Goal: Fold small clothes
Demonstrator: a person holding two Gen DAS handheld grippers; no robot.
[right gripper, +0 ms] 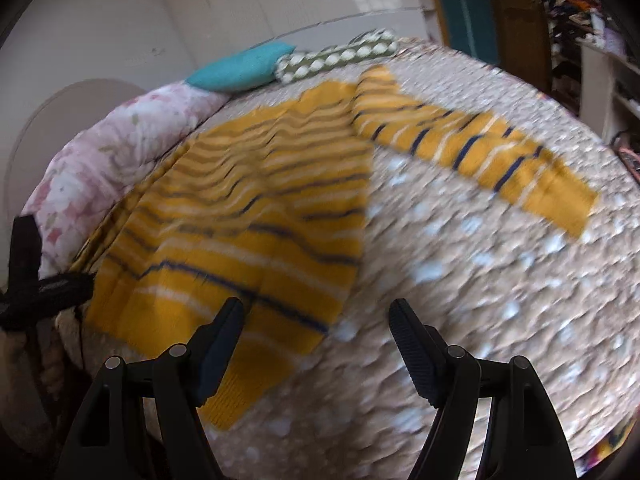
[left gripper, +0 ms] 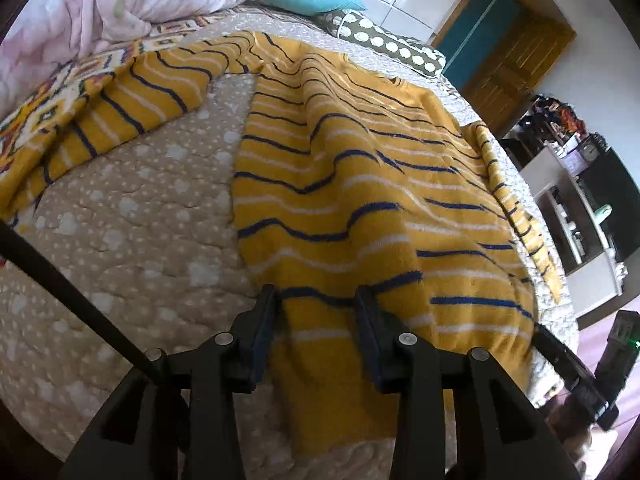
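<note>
While the left wrist view stayed sharp, the left hand-held gripper (left gripper: 316, 300) hung over the near hem of a yellow striped sweater (left gripper: 360, 184) lying flat on the bed (left gripper: 132, 240). Its jaws stood partly apart with the hem between them; whether the pads pinched the knit could not be made out. One sleeve (left gripper: 132, 92) ran off toward a pink quilt (left gripper: 100, 4), and the other sleeve (left gripper: 516, 204) was cut short at the bed's edge. In the right wrist view, motion blur smeared everything. The right hand-held gripper (right gripper: 316, 320) was spread wide and empty above the sweater's (right gripper: 240, 208) lower corner. A teal pillow (right gripper: 240, 66) lay beyond.
</note>
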